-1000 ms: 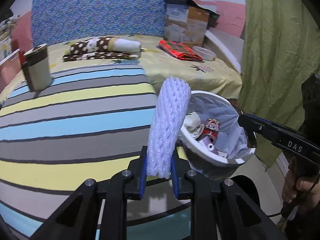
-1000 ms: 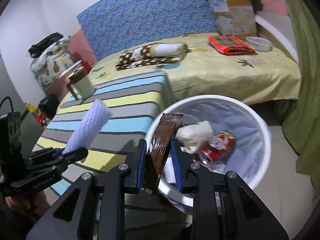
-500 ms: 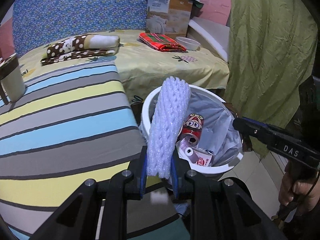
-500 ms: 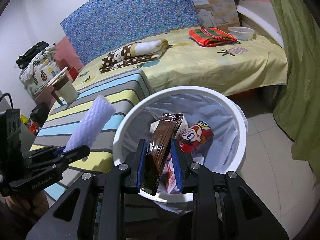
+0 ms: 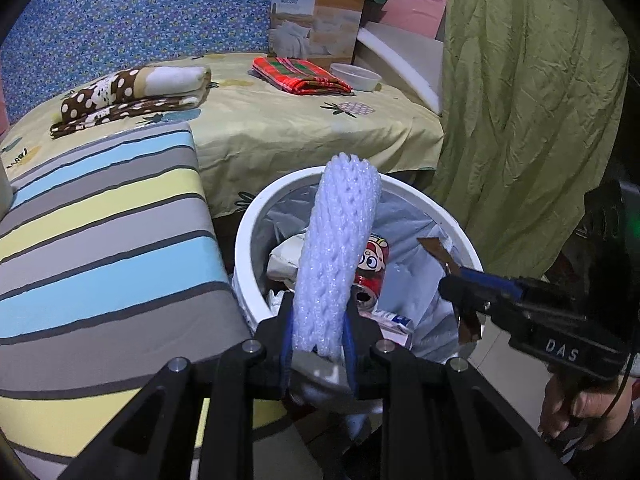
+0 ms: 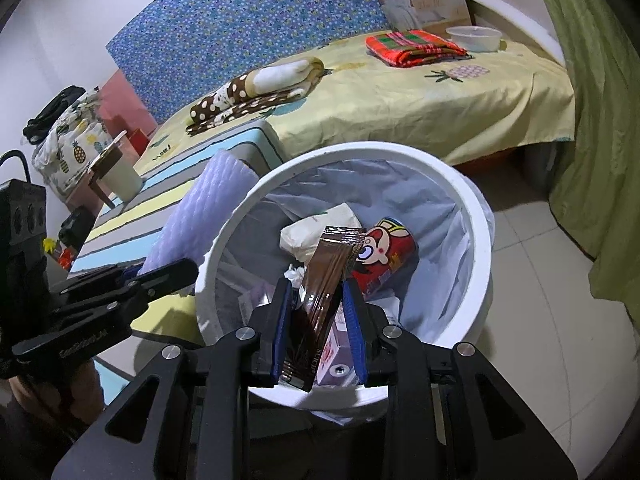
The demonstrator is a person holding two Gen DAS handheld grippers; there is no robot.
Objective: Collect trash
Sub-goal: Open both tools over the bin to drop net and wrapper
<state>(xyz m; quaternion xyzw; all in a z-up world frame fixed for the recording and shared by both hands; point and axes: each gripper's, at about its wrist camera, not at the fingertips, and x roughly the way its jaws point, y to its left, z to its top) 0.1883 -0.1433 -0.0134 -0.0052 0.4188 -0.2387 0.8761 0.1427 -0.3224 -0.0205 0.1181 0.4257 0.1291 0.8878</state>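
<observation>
Right wrist view had the bin [image 6: 478, 216] already holding a can [image 6: 386, 258] and paper, while the right gripper [image 6: 318, 322] stayed clamped on a wrapper [image 6: 326, 292] over it, and the left gripper [image 5: 318, 338], jaws just easing apart, still pinched the foam net [image 5: 336, 264], neither dropped yet.

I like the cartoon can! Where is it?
The red cartoon can lies inside the white bin, right of a crumpled white paper; in the right wrist view it is just behind the brown wrapper.

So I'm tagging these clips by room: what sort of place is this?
Most likely a bedroom: a bed under a yellow sheet, a folded dotted blanket on it, and a lined white trash bin on the tiled floor beside it.
</observation>
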